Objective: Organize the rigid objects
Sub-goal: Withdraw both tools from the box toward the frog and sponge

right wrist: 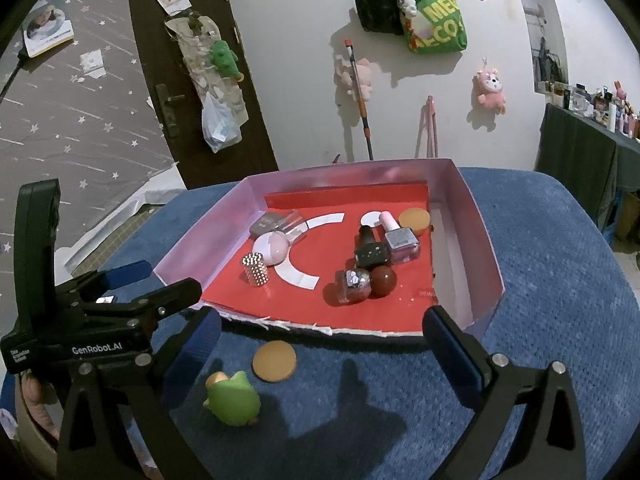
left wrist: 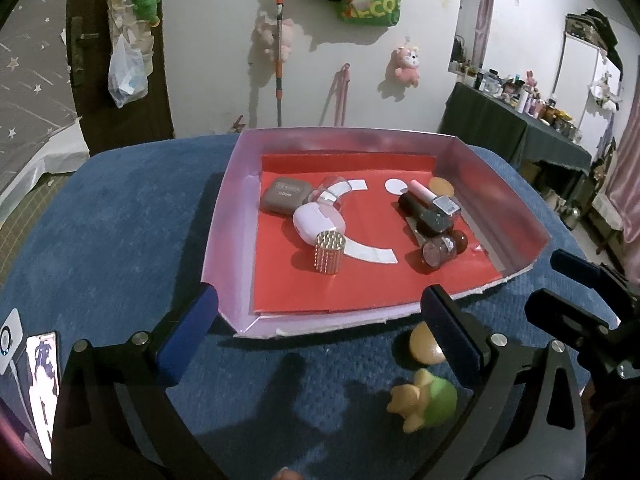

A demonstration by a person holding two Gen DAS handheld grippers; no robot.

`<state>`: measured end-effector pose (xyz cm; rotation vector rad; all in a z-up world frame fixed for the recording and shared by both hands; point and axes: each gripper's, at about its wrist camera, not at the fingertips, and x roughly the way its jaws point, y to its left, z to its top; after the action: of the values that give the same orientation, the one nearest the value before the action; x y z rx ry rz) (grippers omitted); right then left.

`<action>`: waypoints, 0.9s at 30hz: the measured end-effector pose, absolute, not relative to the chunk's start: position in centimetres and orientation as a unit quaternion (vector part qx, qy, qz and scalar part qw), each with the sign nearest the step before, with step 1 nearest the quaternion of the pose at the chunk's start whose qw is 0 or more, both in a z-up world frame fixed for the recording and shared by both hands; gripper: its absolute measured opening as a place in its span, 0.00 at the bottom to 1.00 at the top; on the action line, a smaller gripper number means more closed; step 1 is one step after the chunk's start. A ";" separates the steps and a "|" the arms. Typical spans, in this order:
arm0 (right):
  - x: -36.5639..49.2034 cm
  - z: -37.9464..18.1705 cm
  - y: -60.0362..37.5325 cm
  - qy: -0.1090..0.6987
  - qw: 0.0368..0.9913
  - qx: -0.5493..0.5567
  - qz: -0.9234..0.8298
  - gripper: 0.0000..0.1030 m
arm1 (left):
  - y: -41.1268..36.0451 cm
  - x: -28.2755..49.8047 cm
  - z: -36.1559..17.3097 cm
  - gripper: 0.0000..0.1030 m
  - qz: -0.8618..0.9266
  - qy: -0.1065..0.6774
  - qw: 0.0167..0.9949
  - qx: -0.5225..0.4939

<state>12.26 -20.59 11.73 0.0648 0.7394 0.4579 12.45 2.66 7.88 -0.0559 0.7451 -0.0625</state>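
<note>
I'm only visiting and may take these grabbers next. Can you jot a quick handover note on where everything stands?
Left gripper: open, empty, in front of the box.
Right gripper: open, empty, beside it.
In the box: nail polish bottles, bead cylinder, two cases, a tan disc, a red ball.
Left outside, on the blue cloth: a second tan disc and a green toy.

The right gripper [right wrist: 320, 344] has its jaws wide apart, and nothing is between them. Just beyond the jaws lies the pink tray [right wrist: 486, 240] with bottles and small cases. Near the left jaw, on the blue cloth [right wrist: 560, 300], lie an orange disc [right wrist: 274, 361] and a green toy [right wrist: 234, 398].
</note>
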 end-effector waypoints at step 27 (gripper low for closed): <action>10.0 8.7 -20.6 0.387 0.898 0.032 0.208 0.99 | 2.1 7.8 4.7 1.00 -0.053 0.391 0.919 -0.019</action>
<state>10.02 -20.58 8.67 0.0663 0.8023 0.4306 7.80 2.12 4.69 -0.0390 0.8046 -0.1089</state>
